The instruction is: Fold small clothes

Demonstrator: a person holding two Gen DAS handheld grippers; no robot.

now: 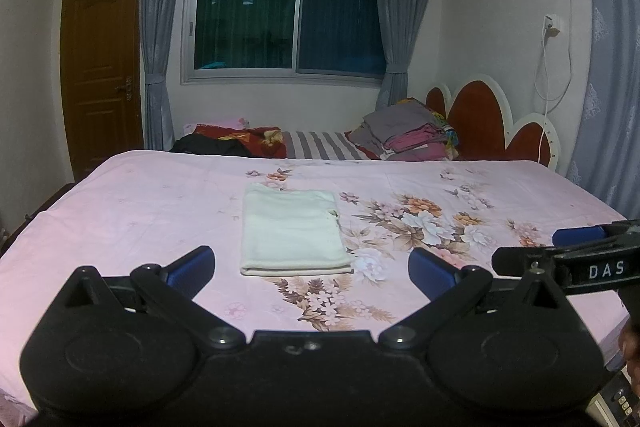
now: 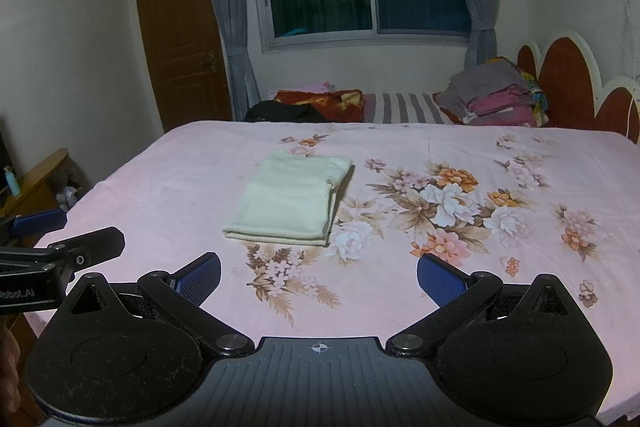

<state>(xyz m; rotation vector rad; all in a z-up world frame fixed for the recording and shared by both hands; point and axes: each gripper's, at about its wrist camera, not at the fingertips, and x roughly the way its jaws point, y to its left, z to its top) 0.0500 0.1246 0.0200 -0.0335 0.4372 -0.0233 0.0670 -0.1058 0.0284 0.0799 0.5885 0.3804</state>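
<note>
Left claw [image 1: 312, 269] agape, soft rectangular folded cloth [image 1: 294, 229]

"DAS" on right hand-held gripper [image 1: 576, 251]; "Robot.AI" on left hand-held gripper [image 2: 52, 231].

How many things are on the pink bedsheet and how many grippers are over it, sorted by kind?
Folded cream cloth: 1, lying flat on the pink floral sheet
Grippers: 2, left gripper and right gripper, both open, both holding nothing
Total: 3
</note>
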